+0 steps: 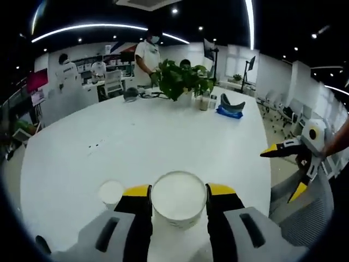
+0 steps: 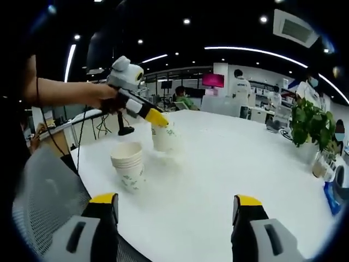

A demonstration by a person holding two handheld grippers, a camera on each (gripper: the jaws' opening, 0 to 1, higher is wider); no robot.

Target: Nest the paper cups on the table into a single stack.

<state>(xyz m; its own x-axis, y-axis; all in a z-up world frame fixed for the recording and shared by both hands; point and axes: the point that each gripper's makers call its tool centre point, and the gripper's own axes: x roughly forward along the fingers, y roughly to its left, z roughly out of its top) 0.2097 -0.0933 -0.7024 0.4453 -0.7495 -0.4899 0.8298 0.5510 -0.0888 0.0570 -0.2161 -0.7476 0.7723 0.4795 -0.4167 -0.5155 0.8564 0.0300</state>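
Note:
My left gripper (image 1: pixel 178 191) is shut on a white paper cup (image 1: pixel 178 201), held by its rim just above the white table (image 1: pixel 163 136). In the right gripper view that same gripper (image 2: pixel 158 120) comes in from the left with the cup (image 2: pixel 162 137) hanging over the table. A stack of nested paper cups (image 2: pixel 128 164) stands upright near the table's edge, a little to the side of the held cup; its top (image 1: pixel 112 192) shows left of my left jaws. My right gripper (image 2: pixel 175 203) is open and holds nothing. It (image 1: pixel 283 170) hovers off the table's right edge.
A potted plant (image 1: pixel 182 79) stands at the far side of the table, with a small bottle (image 1: pixel 204 101) and a blue item (image 1: pixel 230 107) beside it. A grey mesh chair (image 2: pixel 43 196) sits at the table's edge. People stand among desks in the background.

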